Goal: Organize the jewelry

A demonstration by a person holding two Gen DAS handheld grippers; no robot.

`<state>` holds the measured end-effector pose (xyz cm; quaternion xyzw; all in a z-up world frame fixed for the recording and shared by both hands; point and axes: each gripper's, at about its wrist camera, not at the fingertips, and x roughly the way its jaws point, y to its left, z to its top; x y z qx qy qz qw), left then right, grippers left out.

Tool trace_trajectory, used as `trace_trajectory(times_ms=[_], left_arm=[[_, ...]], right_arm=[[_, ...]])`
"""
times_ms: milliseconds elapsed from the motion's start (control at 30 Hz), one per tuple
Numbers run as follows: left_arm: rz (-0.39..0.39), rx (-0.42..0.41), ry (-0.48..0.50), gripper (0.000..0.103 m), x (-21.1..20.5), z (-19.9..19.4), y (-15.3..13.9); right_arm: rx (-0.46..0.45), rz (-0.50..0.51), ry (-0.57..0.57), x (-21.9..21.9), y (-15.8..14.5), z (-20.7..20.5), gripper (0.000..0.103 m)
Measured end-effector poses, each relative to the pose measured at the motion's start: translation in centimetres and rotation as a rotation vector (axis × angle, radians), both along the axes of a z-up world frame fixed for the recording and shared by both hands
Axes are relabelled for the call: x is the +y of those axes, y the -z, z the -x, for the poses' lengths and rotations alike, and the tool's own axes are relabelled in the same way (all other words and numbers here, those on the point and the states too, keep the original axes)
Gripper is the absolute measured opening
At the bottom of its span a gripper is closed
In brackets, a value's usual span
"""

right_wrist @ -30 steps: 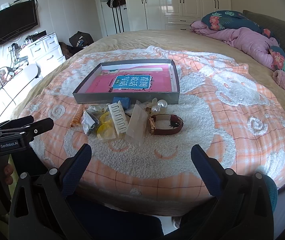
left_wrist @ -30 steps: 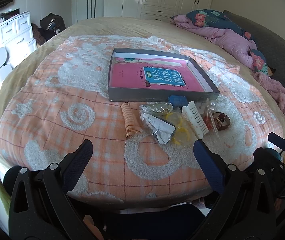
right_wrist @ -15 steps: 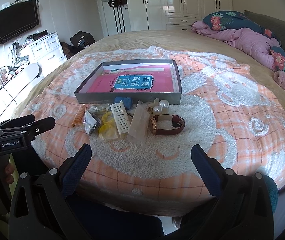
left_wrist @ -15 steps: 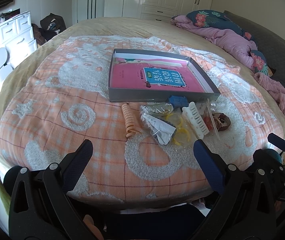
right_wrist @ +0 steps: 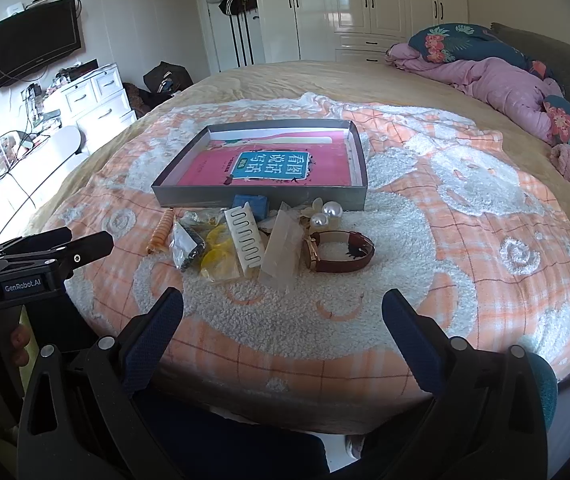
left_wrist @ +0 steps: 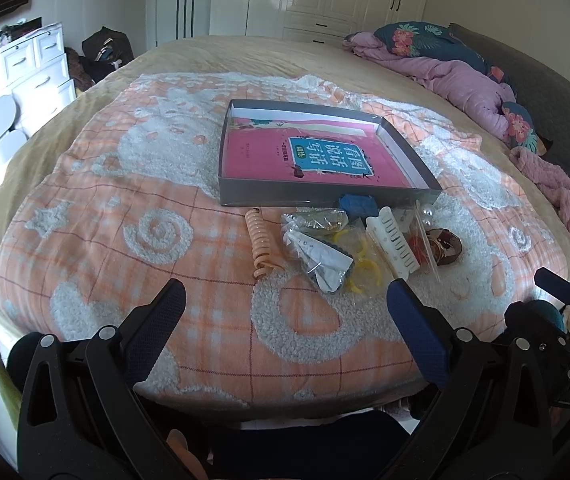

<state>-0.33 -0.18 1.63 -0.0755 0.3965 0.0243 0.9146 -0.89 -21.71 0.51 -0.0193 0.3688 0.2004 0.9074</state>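
Orange blanket [left_wrist: 125, 216] carries gray box [right_wrist: 261, 196]; left claw [left_wrist: 285, 312], right claw [right_wrist: 283, 316] both spread.

fleecy blanket [right_wrist: 365, 280] here, nubbly white loops over soft orange check. grey box [left_wrist: 317, 190], matt cardboard walls, and a glossy pink printed book cover [right_wrist: 269, 164] on its floor. coiled hair tie [left_wrist: 261, 244], smooth orange plastic. white hair clip [right_wrist: 245, 236], hard plastic with a slight sheen. crinkly clear plastic bags [right_wrist: 281, 252] catching the light. pearls [right_wrist: 327, 214], very glossy. watch [right_wrist: 341, 254] with a shiny gold-toned metal case and a dark red strap, looks like leather. gripper pads [right_wrist: 153, 336], blue with a fine grid texture, on matt black plastic arms.
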Motion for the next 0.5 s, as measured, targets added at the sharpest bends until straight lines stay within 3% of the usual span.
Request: trace_trajectory(times_ms=[500], left_arm=[[0.005, 0.004, -0.015, 0.094, 0.73, -0.64, 0.33]], right_arm=[[0.001, -0.009, -0.027, 0.71, -0.09, -0.45, 0.099]])
